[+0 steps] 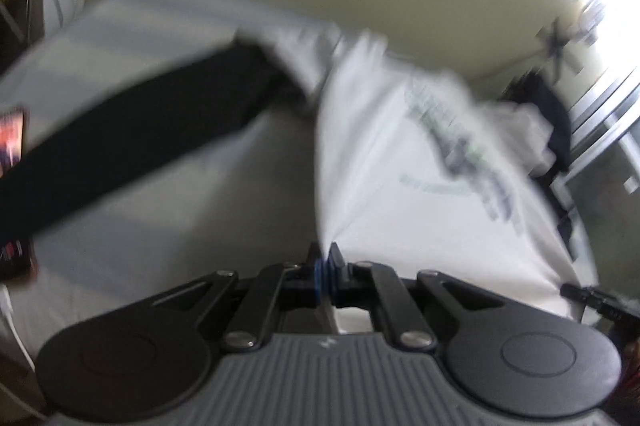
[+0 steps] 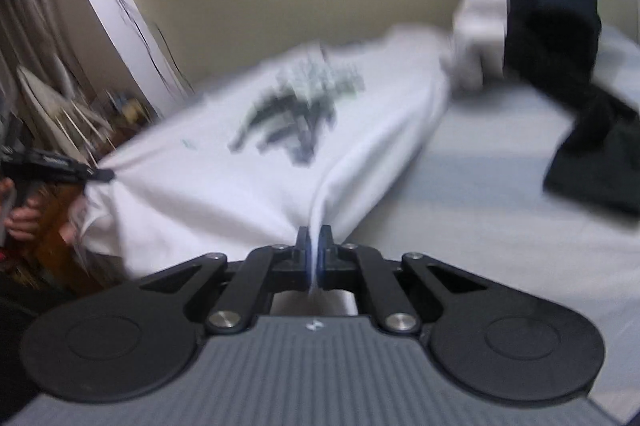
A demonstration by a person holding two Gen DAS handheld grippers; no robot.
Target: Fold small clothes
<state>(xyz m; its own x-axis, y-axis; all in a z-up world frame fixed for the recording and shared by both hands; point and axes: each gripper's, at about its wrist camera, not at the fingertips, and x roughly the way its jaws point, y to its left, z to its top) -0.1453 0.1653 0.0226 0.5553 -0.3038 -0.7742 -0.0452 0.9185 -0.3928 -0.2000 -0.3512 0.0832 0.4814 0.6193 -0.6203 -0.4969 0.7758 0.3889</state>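
White T-shirt (image 2: 280,161): one item, plain white fabric with a blurred dark grey-and-green graphic print (image 2: 300,105) on the chest. Lies spread on the bed (image 2: 480,185), stretched taut between two grip points, folds radiating from each.
Left hand-held gripper (image 1: 324,254): jaws together, clamped on one edge of the T-shirt.
Right hand-held gripper (image 2: 314,238): jaws together, clamped on a pinched ridge of the T-shirt.
Black garment (image 2: 592,145): on the bed, beyond the T-shirt, apart from it.
Second black garment (image 1: 132,129): a long dark strip on the bed beside the T-shirt.
Containers: cannot tell.
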